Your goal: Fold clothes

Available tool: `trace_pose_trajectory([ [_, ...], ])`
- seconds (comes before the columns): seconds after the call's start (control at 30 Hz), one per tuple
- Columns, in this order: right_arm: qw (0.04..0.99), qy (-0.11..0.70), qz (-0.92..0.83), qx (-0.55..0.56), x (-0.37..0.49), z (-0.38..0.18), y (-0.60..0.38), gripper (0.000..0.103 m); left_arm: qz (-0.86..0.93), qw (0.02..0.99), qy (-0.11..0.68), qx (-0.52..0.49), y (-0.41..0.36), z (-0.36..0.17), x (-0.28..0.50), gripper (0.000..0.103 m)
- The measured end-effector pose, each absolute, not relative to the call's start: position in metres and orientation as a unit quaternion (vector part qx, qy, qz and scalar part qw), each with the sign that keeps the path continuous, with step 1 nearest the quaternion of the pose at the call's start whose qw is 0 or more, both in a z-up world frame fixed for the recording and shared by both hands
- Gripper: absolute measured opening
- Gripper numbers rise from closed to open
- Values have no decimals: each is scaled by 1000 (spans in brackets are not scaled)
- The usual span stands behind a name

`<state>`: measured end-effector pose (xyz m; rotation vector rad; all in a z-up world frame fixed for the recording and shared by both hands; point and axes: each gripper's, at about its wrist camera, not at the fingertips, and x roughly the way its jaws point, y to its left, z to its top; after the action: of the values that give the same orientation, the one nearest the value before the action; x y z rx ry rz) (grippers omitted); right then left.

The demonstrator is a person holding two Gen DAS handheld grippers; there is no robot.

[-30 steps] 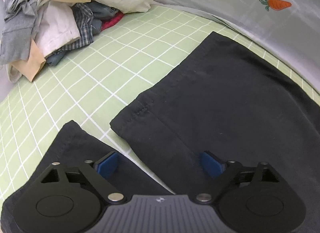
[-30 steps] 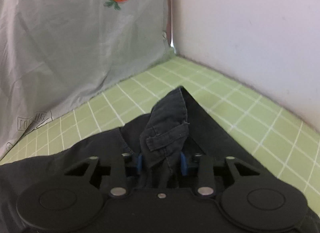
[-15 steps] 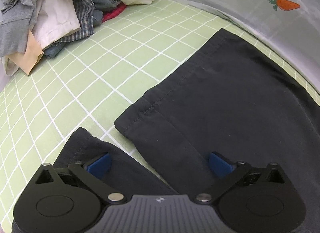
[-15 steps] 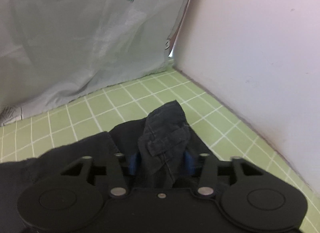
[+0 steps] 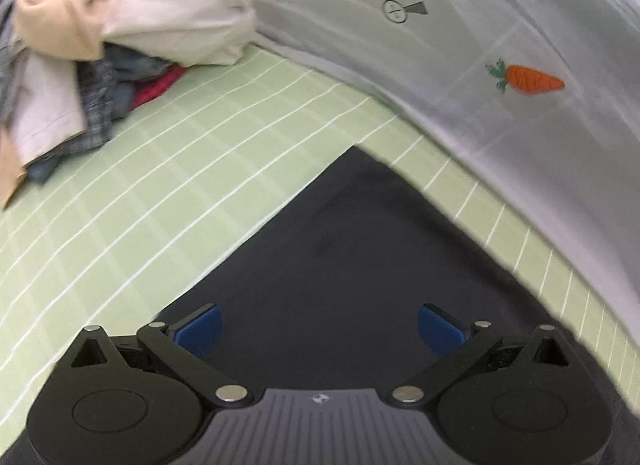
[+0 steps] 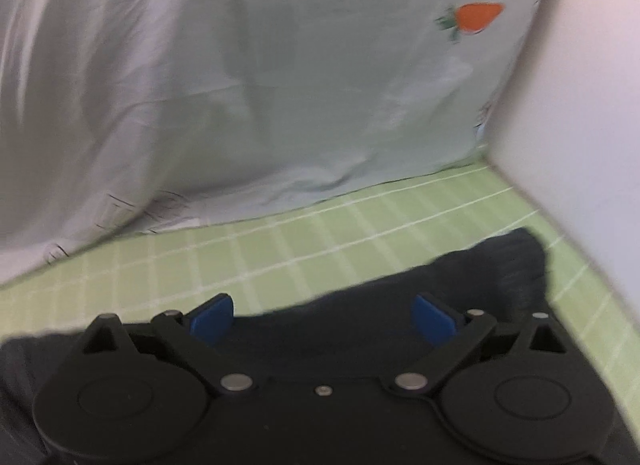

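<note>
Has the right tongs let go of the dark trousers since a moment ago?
Yes. The right tongs now stand open over the black trousers, which lie flat on the green checked sheet; earlier they pinched a raised fold.

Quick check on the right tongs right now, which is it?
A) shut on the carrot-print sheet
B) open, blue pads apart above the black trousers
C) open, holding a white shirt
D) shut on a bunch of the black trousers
B: the right tongs are open, their blue pads spread wide with nothing pinched, and the black trousers lie loose on the green checked cover under them.
</note>
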<state>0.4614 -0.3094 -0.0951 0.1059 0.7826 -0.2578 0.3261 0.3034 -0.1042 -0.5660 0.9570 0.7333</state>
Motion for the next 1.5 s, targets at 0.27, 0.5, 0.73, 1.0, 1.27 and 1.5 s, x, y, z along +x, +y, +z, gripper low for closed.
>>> trace_pose_trajectory([
  [0.27,895,406,-169,77,498,-113,-281,99,357,762,456,-291,309,-124,397,103],
  [0.5,874,432,-209,75,501,-119,-278,98,369,748,479,-274,302,-142,423,103],
  [0.73,863,437,-241,74,484,-115,-279,74,376,741,499,-245,299,-144,434,103],
  [1.0,865,432,-230,111,470,-109,-287,50,373,725,507,-280,308,-142,428,100],
  [1.27,859,440,-232,118,484,-116,-284,66,388,715,510,-277,299,-147,447,102],
  [1.5,861,437,-236,107,485,-120,-280,71,396,720,506,-262,291,-149,454,103],
])
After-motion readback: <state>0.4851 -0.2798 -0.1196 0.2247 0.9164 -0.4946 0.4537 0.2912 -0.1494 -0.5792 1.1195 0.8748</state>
